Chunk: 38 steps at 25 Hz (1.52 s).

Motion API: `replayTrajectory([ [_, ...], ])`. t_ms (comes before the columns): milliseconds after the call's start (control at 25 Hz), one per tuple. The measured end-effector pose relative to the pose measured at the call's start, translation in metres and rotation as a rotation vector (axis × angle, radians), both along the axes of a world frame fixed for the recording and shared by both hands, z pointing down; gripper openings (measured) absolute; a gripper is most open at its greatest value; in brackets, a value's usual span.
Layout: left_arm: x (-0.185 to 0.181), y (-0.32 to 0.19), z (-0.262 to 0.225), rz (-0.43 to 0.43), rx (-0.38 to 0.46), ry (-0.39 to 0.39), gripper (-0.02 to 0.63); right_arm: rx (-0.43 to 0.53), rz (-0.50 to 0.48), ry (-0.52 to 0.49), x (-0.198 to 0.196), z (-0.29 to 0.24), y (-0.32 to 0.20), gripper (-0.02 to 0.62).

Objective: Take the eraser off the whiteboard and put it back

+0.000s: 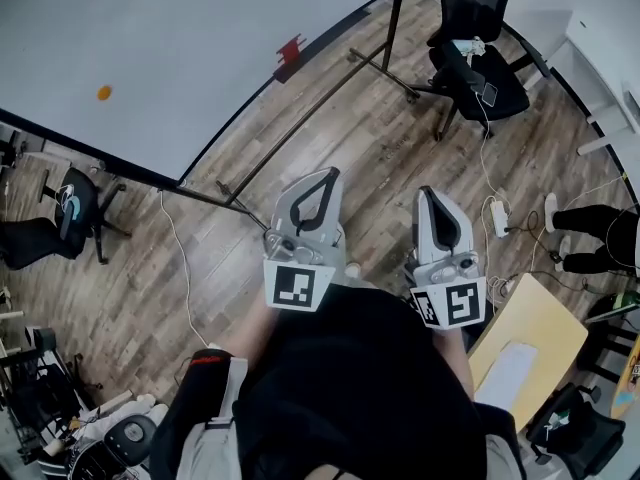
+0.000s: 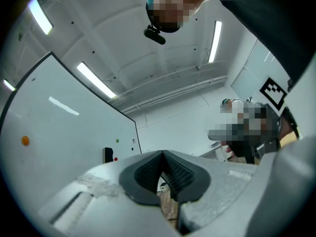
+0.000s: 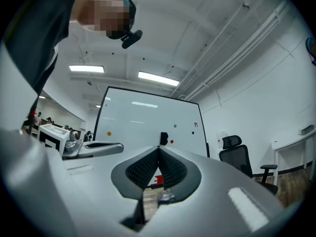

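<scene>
Nearest, the left gripper [image 2: 162,154] and the right gripper [image 3: 158,151] both have their fingers [image 3: 174,171] pressed together on nothing, while beyond them the eraser [image 3: 164,138], a small dark block without visible detail, clings to the whiteboard [image 3: 138,120].

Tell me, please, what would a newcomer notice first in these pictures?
A big whiteboard fills the head view's upper left, an orange dot on it. Below centre, the left gripper and right gripper sit side by side, both shut and empty. In the right gripper view, a dark eraser sits on the board, seen just above the jaw tips.
</scene>
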<state>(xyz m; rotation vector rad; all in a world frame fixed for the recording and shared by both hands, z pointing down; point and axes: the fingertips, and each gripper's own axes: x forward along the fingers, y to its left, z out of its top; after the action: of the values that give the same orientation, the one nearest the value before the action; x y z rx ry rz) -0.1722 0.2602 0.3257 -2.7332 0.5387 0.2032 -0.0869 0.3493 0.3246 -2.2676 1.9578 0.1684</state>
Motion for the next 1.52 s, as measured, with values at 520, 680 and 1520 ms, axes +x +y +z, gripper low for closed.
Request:
replayTrajectory([
  [520, 0.049, -0.053, 0.012, 0.013, -0.019, -0.015, 0.002, -0.032, -0.005, -0.010, 0.039, 0.009, -0.055, 0.002],
  [680, 0.066, -0.076, 0.012, 0.008, -0.022, -0.017, 0.002, -0.051, -0.011, -0.014, 0.056, 0.012, -0.077, 0.002],
  [1520, 0.144, -0.201, 0.000, 0.029, -0.034, 0.000, 0.002, -0.066, 0.030, -0.034, 0.130, 0.008, -0.192, 0.002],
])
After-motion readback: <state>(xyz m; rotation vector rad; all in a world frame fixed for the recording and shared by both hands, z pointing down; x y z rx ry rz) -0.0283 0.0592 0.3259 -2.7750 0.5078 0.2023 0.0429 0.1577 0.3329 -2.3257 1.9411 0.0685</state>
